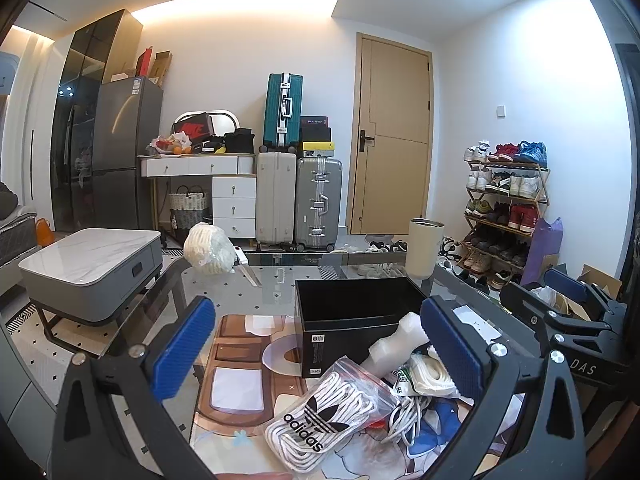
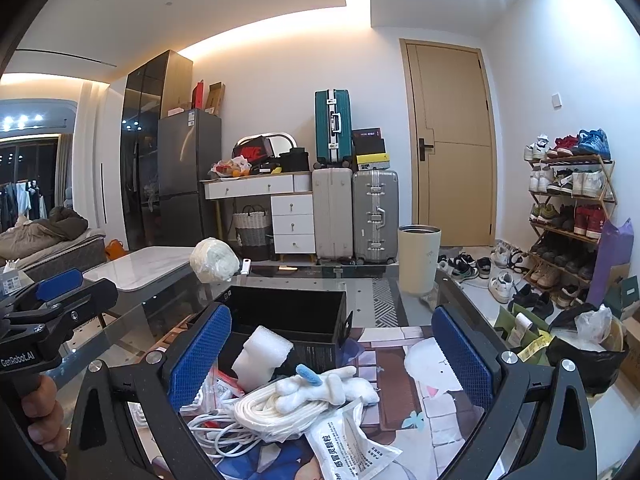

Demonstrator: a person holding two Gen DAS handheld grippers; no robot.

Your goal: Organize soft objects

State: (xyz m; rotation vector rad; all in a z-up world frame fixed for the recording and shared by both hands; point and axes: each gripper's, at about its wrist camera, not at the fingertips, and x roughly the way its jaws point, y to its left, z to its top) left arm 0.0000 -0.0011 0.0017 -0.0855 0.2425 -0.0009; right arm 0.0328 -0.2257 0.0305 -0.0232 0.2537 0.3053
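Observation:
A pile of soft items lies on the printed mat in front of an open black box (image 1: 352,312), also in the right wrist view (image 2: 288,320). The pile holds an adidas zip bag of white laces (image 1: 320,416), a white foam block (image 2: 260,356), a coil of white laces (image 2: 264,408), a white plush toy with a blue part (image 2: 324,388) and a white sachet (image 2: 352,444). My left gripper (image 1: 316,344) is open above the adidas bag, holding nothing. My right gripper (image 2: 332,356) is open above the plush and laces, holding nothing.
A glass table (image 1: 280,280) carries a cream tumbler (image 2: 418,258) at the back right and a wrapped white bundle (image 1: 210,248) at the back left. A grey side table (image 1: 88,272) stands left. A shoe rack (image 2: 568,216) and a black bin bag (image 2: 584,344) stand right.

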